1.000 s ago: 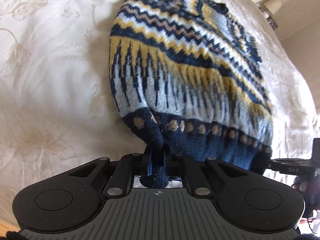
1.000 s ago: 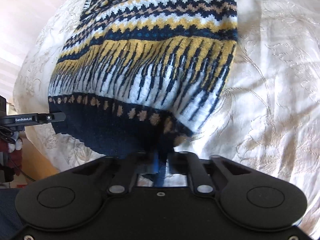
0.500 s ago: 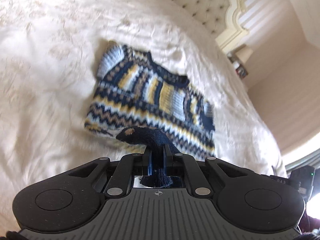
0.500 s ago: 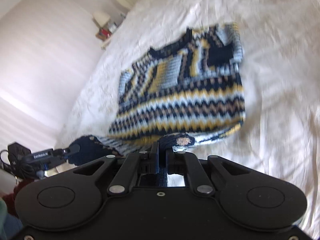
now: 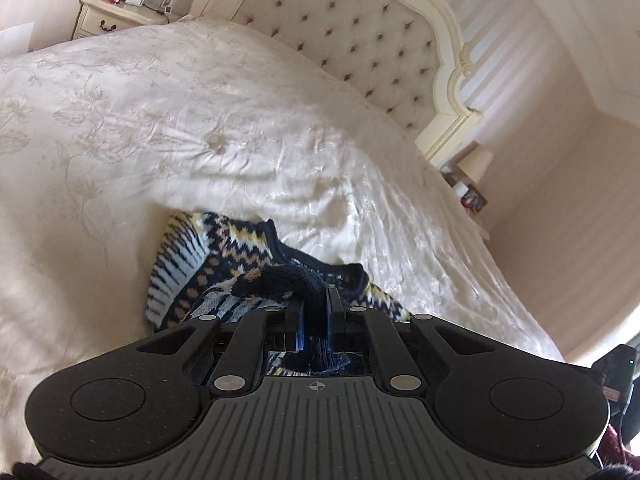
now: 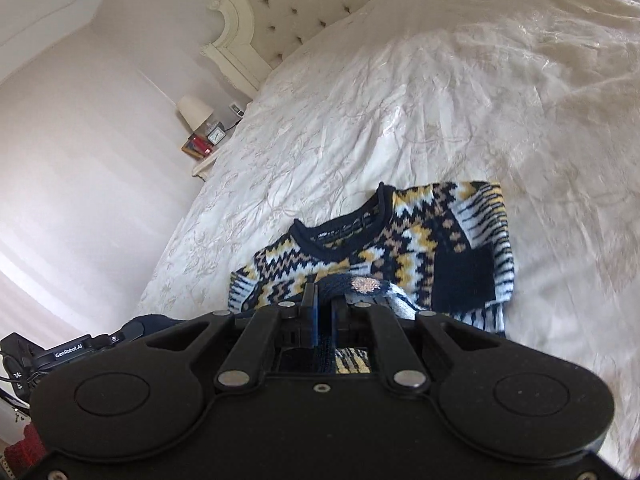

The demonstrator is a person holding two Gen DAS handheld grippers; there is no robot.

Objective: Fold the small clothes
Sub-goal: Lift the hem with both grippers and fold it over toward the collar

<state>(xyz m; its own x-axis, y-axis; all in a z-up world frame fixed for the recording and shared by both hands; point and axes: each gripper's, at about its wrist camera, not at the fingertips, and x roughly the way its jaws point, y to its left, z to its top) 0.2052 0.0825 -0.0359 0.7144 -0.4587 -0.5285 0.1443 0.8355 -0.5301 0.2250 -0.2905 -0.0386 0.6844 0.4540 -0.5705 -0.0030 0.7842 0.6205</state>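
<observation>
Both grippers clamped on the sweater hem, sweater lying on the bed.

Left wrist: left gripper (image 5: 316, 314) pinches the navy hem of the patterned sweater (image 5: 224, 256); the sweater lies on the cream bedspread (image 5: 200, 120), tufted headboard (image 5: 360, 32) behind. Right wrist: right gripper (image 6: 322, 314) also closed on the hem; sweater (image 6: 400, 248) lies neckline up toward the headboard (image 6: 280, 8), with the left gripper (image 6: 80, 354) at lower left.

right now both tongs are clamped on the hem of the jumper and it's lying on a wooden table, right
Not a table. The jumper lies on a bed with a cream bedspread, as the right wrist view shows. Both the left tongs and right tongs are indeed clamped on its hem.
</observation>
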